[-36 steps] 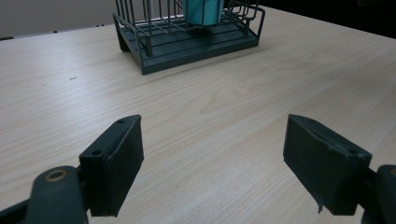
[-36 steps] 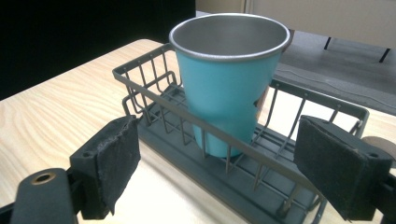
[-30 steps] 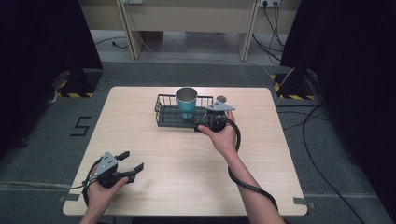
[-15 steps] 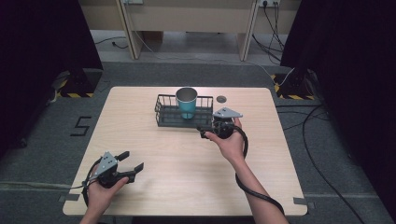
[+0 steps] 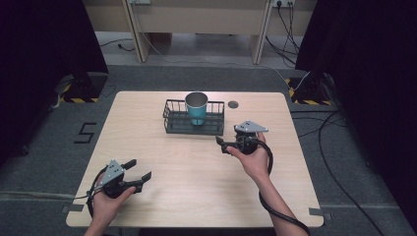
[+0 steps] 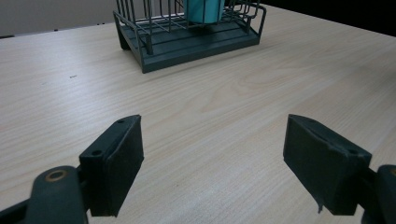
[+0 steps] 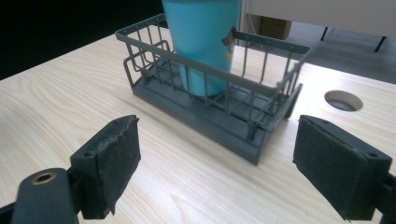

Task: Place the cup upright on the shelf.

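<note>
A teal cup [image 5: 197,112] stands upright in a dark grey wire basket [image 5: 173,119] at the back middle of the table. My right gripper [image 5: 222,144] hovers just right of the basket's front corner, open and empty, its jaws toward the basket. Along its jaws the right gripper [image 7: 229,164] faces the basket [image 7: 254,133] and the cup [image 7: 205,42]. My left gripper [image 5: 137,170] is open and empty near the front left of the table. From the left gripper [image 6: 212,168], the basket [image 6: 187,44] with the cup [image 6: 203,9] lies far ahead.
A round cable hole [image 5: 233,104] sits in the light wooden tabletop [image 5: 196,167] behind and right of the basket. Bare wood stretches between both grippers. Dark curtains and floor cables surround the table.
My right gripper has pulled back from the basket's right end toward the person and slightly right, jaws open. The left gripper has stayed put.
</note>
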A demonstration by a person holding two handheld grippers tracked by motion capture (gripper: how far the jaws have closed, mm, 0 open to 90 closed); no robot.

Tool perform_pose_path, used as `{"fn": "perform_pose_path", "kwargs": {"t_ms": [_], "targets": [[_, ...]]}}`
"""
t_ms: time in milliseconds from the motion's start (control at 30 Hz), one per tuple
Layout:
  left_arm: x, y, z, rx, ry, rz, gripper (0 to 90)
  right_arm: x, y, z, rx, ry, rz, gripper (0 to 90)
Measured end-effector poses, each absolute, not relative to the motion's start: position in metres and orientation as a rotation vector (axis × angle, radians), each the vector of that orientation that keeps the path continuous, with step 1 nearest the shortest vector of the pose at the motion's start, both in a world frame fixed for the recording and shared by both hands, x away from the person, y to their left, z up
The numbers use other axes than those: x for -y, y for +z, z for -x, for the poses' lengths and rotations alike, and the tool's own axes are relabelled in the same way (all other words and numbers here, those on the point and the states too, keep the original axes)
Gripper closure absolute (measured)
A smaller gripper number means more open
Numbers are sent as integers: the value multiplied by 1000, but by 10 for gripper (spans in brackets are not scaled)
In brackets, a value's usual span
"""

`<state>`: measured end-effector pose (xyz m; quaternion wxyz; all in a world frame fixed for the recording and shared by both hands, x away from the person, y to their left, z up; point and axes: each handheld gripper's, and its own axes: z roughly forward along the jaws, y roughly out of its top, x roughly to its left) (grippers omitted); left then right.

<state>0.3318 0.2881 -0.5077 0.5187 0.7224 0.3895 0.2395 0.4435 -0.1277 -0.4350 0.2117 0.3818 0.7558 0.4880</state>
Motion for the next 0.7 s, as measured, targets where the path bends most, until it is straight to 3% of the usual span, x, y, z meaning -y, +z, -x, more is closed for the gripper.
{"fn": "perform_pose_path", "kwargs": {"t_ms": [700], "targets": [[-288, -508, -332, -937, 578, -1734, 196, 175, -439, -416, -2056, 1310, -1118, 156]]}}
